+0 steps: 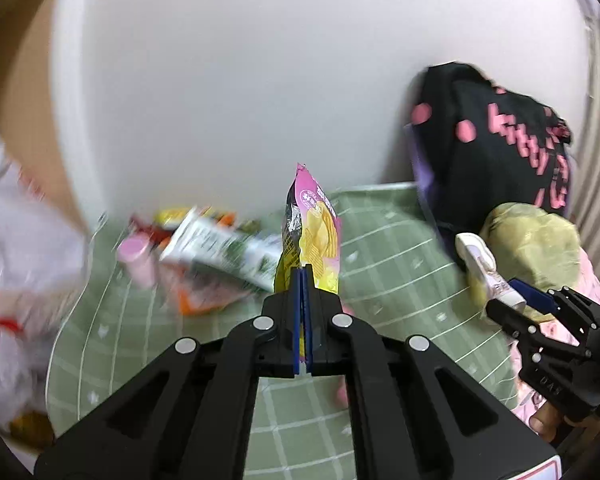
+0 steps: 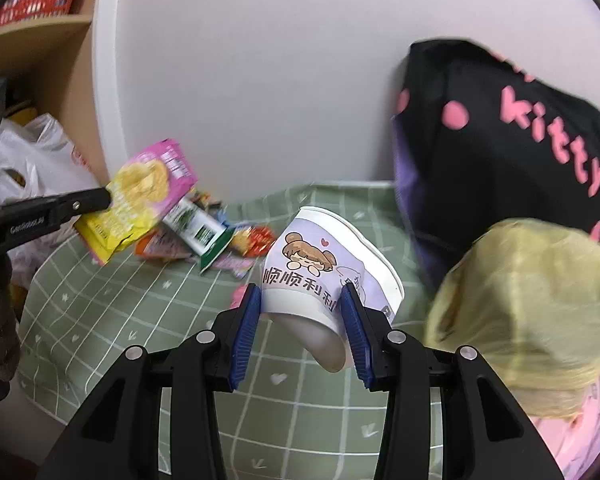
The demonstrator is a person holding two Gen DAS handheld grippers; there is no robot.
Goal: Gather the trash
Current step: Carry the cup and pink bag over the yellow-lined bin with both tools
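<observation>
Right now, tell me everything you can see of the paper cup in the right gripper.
The paper cup is white with a pale lilac band bearing a cartoon girl, a small heart and dark Chinese characters. It looks like coated paper with a rolled rim. It is tilted, mouth up and away, base toward the camera. The right gripper clamps its lower body, blue fingers pressing both sides. It hangs above the green checked cloth, touching nothing else visible.

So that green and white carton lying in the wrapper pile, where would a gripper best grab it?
Probably across the green and white carton's narrow width, coming down from above. It lies flat on other wrappers on the green checked cloth, long and boxy, so its two long sides seem the easiest faces for the pads.
</observation>
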